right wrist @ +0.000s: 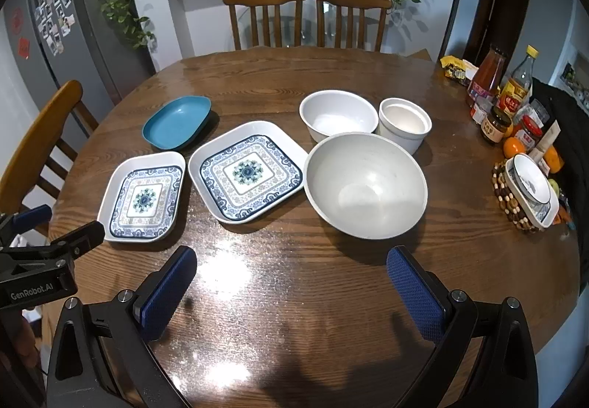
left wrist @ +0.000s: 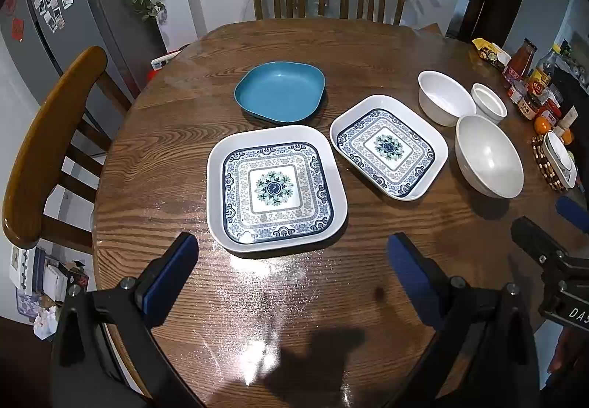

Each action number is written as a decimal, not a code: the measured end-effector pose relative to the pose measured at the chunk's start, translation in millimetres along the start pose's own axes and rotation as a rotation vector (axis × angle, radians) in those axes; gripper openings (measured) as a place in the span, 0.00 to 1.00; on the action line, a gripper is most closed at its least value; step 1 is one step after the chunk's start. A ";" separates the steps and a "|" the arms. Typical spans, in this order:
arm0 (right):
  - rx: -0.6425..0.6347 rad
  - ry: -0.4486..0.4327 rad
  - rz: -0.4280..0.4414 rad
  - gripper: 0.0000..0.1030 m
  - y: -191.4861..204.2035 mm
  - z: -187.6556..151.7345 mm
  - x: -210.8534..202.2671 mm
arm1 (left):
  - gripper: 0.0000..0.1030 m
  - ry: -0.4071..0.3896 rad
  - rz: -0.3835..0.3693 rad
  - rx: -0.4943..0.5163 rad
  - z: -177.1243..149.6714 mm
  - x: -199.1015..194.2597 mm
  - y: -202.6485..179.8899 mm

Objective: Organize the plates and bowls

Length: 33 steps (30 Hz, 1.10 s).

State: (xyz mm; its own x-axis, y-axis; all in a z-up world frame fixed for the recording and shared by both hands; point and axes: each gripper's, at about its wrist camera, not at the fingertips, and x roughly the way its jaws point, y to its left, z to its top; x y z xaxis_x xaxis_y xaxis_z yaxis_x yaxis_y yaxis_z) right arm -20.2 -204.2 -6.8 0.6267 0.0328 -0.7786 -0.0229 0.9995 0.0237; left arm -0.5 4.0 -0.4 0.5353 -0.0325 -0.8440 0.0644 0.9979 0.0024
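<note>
- Left gripper: jaws spread wide, nothing between them, hovering over bare table at the near edge, angled down toward the near plate.
- Right gripper: jaws spread wide too, empty, over bare wood just short of the big bowl.
- Each gripper shows at the edge of the other's view; they sit side by side, apart.
- Near plate: square, white rim, blue pattern, flat on table, closest to left gripper.
- Second plate: same pattern, smaller, rotated, just right of near plate, not touching.
- Blue dish: plain, behind the two plates, apart from both.
- Big bowl: white, upright, right of second plate, rim close to it.
- Mid bowl: white, behind big bowl, close.
- Cup: white, ribbed, just right of mid bowl; can't tell if touching.
- Nothing stacked.
- Small bowl on a beaded mat at far right edge.
- Bottles and jars along right edge.
- Chairs behind table.
</note>
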 end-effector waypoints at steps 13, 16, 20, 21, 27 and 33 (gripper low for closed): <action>-0.001 0.000 0.001 1.00 0.4 0.3 0.4 | 0.99 -0.005 0.000 0.000 -0.8 -0.7 0.8; -0.004 0.001 0.000 1.00 0.9 0.2 0.5 | 0.99 -0.008 0.002 0.002 -1.4 -1.3 2.2; -0.005 0.002 0.002 1.00 1.5 0.3 -0.1 | 0.99 -0.011 0.005 0.003 -1.5 -0.5 3.3; -0.006 0.001 0.002 1.00 1.7 0.4 -0.6 | 0.99 -0.011 0.005 0.002 -1.4 -0.5 3.3; -0.005 0.002 0.001 1.00 3.0 0.3 -1.7 | 0.99 -0.012 0.004 -0.007 -1.3 -0.6 5.2; -0.012 0.004 0.000 1.00 5.4 -0.7 -0.8 | 0.99 -0.008 0.001 -0.012 -3.7 0.6 7.7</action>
State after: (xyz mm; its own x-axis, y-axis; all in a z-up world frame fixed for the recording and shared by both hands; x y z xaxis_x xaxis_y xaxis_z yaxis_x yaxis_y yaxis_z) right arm -21.4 -198.9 -6.5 0.6234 0.0326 -0.7812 -0.0321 0.9994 0.0160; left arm -2.8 11.9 -2.8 0.5421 -0.0320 -0.8397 0.0535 0.9986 -0.0035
